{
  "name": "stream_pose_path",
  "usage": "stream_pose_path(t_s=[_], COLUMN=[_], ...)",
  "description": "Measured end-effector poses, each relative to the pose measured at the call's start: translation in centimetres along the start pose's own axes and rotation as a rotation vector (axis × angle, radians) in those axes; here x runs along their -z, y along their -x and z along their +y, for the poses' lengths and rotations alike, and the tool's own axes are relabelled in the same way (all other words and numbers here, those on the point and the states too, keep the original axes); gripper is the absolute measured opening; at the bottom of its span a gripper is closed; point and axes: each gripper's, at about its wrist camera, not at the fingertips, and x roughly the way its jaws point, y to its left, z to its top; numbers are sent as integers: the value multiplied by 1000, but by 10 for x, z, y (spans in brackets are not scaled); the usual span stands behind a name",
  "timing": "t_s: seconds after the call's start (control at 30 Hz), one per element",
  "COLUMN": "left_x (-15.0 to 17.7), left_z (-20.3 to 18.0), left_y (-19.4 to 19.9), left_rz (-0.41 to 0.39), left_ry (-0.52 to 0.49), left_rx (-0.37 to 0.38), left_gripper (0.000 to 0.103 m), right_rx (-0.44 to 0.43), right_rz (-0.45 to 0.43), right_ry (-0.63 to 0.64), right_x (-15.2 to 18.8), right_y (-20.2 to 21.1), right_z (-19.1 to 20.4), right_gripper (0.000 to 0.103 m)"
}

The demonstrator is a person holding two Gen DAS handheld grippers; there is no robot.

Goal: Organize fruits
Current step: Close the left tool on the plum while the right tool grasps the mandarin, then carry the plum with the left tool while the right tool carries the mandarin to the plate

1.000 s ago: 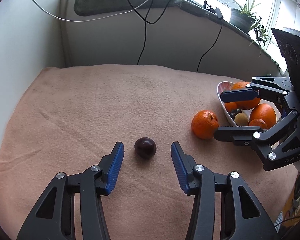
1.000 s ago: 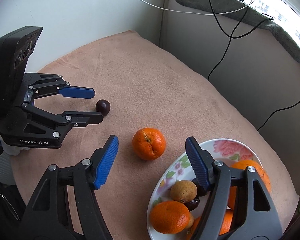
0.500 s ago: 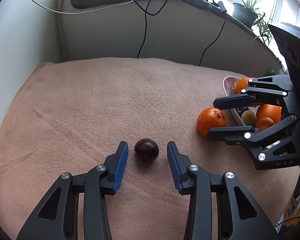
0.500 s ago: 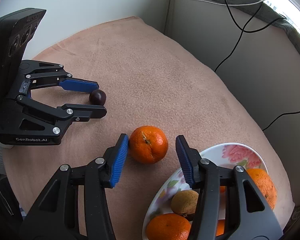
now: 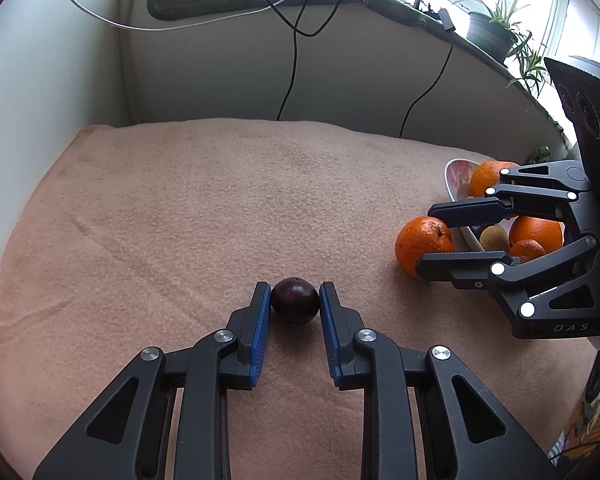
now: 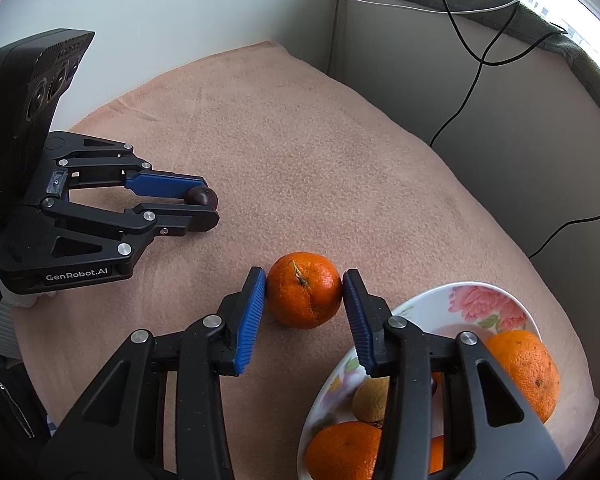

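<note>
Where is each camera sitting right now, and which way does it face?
Left wrist: on the left gripper, looking down along its fingers at the dark plum they clamp on the peach blanket; right gripper at the right edge.
Right wrist: on the right gripper, looking down at the loose orange its closing jaws touch, beside the floral plate; left gripper at left.
Shared: plum, orange, plate, blanket, both grippers.

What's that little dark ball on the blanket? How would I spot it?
Start at the peach fleece blanket, then find the flowered white plate of oranges at one side. Across from it, the small round dark purple plum sits pinched in the left gripper, the only dark, tiny fruit off the plate.
</note>
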Motion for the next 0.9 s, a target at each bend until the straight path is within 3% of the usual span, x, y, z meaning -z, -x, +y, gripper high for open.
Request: stream_pose_path(t_s=[0.43,0.9], left_x=[-6,-17], left_z=[-18,-47], left_y=[20,26], left_rz=[-48,-87], left_ry=[-26,-56], left_rx=[19,70], left_gripper=[23,23], right_rx=[-10,-11], right_rz=[-72,-213], right_ry=[-36,-200], right_x=[0,29], right_y=[27,86], right_z=[-8,-46], right_gripper=[42,42])
